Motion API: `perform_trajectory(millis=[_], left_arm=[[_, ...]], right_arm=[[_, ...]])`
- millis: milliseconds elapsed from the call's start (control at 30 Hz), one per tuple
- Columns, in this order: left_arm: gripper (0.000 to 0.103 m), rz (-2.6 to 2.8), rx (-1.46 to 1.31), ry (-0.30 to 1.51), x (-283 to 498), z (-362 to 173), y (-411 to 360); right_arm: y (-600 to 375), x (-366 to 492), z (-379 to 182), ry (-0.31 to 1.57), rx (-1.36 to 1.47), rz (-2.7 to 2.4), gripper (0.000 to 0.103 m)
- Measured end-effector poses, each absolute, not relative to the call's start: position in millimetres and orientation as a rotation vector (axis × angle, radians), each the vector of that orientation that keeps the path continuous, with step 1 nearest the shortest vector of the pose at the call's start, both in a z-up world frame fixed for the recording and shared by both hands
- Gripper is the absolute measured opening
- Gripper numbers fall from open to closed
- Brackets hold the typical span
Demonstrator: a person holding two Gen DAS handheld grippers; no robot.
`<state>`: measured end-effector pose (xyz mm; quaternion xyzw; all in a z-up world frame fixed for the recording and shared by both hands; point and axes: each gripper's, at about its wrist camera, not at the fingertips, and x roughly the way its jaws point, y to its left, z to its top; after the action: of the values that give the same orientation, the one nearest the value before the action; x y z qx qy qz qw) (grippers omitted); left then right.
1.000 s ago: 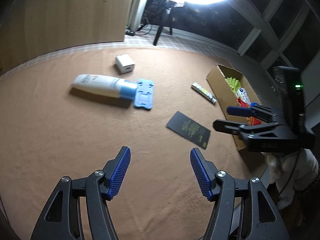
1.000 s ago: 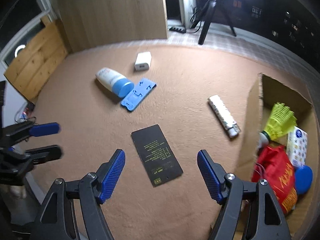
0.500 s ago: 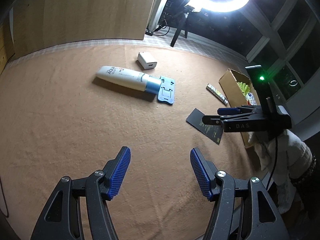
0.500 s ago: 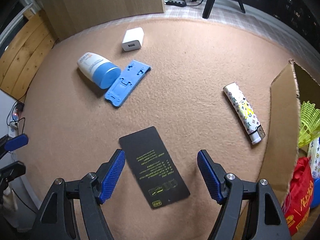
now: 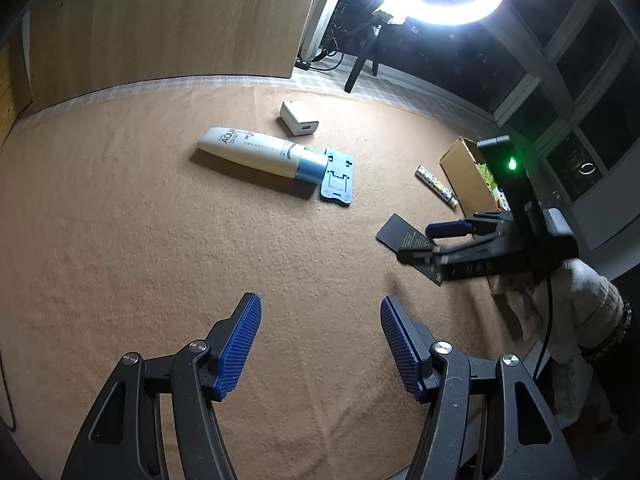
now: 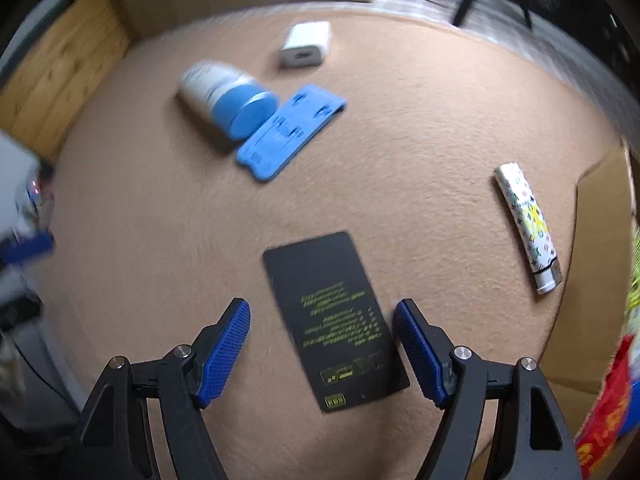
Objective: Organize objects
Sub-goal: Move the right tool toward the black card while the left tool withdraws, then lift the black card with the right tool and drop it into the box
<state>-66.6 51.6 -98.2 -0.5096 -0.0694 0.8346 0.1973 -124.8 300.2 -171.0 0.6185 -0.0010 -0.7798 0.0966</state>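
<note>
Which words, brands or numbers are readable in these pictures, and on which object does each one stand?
"AQUA": on the white tube with the blue cap.
Smaller print on the tube: too small to read.
Yellow-green text on the black card: blurred, unreadable.
Pattern on the lighter: only coloured marks, no readable word.
Yellow print on the red bag: cut off, unreadable.

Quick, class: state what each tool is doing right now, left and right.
Left tool: open, holding nothing, only bare mat between its fingers.
Right tool: open, holding nothing; the black card lies flat between its fingers, not gripped.
</note>
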Motion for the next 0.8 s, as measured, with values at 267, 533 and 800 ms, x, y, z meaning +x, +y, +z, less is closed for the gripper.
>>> perform_trajectory(millis=[267, 533, 800], left_arm=[[0.065, 2.328, -1.422, -0.183, -65.0, -97.3, 55.5], [0.065, 2.326, -1.419, -0.181, -63.2, -96.4, 56.9], [0.065, 2.323, -1.416, -0.167, -61.5, -97.2, 63.1]], right_arm=[[277.4, -108.2, -173.3, 0.213, 1.832, -2.320, 0.068], [283.4, -98.1, -166.4, 0.175, 1.815, -2.350, 0.046], [276.7, -93.9, -163.9, 0.133, 1.797, -2.385, 0.046]])
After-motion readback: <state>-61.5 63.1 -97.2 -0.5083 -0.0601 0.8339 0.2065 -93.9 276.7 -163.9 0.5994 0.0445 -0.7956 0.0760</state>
